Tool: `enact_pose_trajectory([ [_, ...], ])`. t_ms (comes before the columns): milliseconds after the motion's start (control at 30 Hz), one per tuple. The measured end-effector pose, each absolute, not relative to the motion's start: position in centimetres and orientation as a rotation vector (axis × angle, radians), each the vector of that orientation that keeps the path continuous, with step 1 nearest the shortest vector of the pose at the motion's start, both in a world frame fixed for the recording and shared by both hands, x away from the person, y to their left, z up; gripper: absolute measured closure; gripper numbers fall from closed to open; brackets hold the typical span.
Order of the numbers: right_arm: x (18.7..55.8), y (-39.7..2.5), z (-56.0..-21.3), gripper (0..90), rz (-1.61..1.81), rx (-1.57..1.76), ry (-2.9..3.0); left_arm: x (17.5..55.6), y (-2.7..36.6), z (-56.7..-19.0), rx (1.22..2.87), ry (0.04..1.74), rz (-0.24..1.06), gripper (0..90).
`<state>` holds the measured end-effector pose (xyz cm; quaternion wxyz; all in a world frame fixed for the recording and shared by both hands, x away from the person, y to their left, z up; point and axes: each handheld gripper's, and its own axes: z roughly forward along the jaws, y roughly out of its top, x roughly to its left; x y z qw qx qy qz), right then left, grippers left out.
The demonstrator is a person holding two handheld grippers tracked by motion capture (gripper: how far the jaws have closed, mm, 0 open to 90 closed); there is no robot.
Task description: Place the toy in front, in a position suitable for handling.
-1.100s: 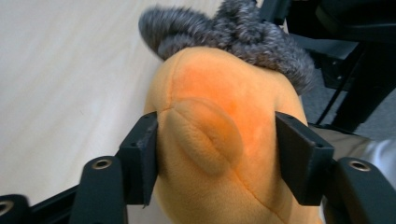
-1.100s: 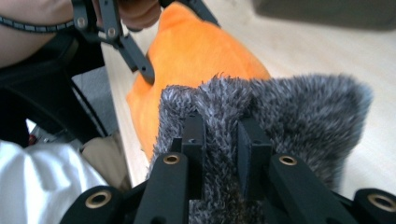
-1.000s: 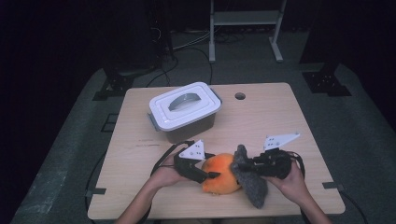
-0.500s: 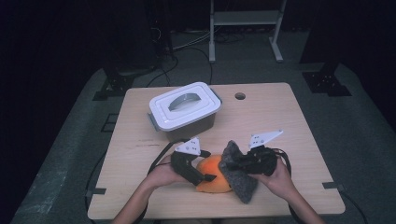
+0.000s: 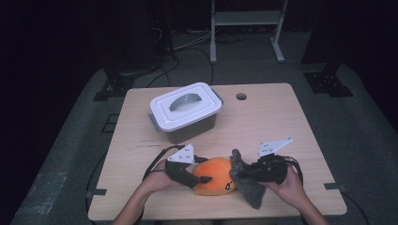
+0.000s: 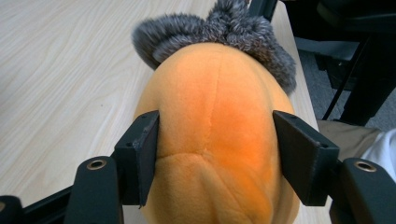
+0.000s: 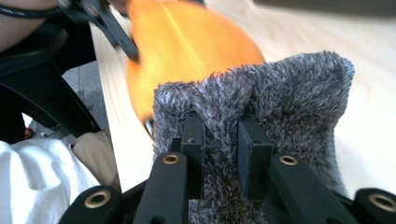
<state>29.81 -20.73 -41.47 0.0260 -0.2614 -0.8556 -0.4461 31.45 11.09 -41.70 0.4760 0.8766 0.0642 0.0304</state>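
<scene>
An orange plush toy [image 5: 215,176] lies near the table's front edge, its small face toward the front. My left gripper [image 5: 191,177] is shut on its left end; in the left gripper view both jaws press the orange plush toy [image 6: 215,135]. A grey furry piece [image 5: 247,182] sits at the toy's right end. My right gripper [image 5: 248,173] is shut on it, and in the right gripper view a fold of the grey furry piece [image 7: 261,98] is pinched between the jaws, with the orange toy [image 7: 187,46] blurred behind.
A grey plastic box with a white handled lid [image 5: 185,111] stands closed at the table's back left. A round cable hole [image 5: 241,96] is near the far edge. The table's front edge [image 5: 216,216] is close under the toy.
Both hands and the toy have shifted left and slightly toward the front edge. The grey piece stays pinched in the right gripper and has moved along with it.
</scene>
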Motion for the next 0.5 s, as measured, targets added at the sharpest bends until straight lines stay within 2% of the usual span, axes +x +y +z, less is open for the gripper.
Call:
enact_pose_trajectory([
  [133,29.6,-21.7,-42.3,74.7,-1.346,-0.855,-2.613,31.4,11.3,-41.8,2.140,0.161,0.072,33.4],
  [200,29.5,-21.6,-41.6,74.7,-1.377,-0.848,-2.621,31.3,11.3,-41.9,2.132,0.161,0.072,32.8],
  [400,30.0,-19.5,-39.3,74.6,-1.472,-0.742,-2.627,31.3,11.4,-42.1,2.122,0.165,0.070,31.6],
  [500,30.3,-19.1,-40.1,74.0,-1.445,-0.731,-2.622,31.4,11.6,-42.2,2.120,0.175,0.064,31.1],
])
